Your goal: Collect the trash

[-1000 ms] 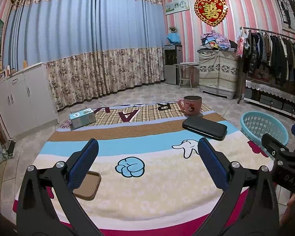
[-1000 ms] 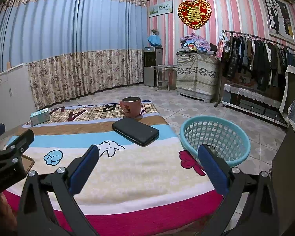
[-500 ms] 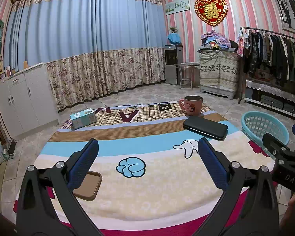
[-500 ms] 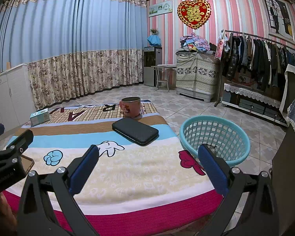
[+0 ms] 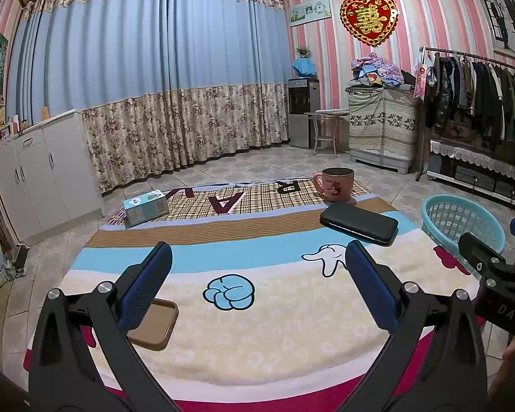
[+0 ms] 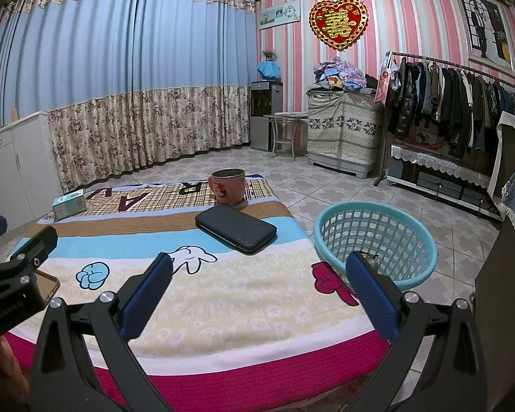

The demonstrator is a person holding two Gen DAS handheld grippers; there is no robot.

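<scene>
We hold left gripper (image 5: 257, 285) and right gripper (image 6: 257, 295) spread, empty, low in frame | basket (image 6: 374, 240) right of centre, touching blanket (image 6: 223, 295) edge | case (image 6: 235, 228) mid-frame.

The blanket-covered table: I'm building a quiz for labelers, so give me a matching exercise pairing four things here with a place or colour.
Things:
1. mug
2. case
3. basket
4. small box

Descriptions:
A. black, lying flat
B. turquoise, beside the table on the floor
C. pink, at the far edge
D. far left corner, on the plaid part

Pairs: 1-C, 2-A, 3-B, 4-D
</scene>
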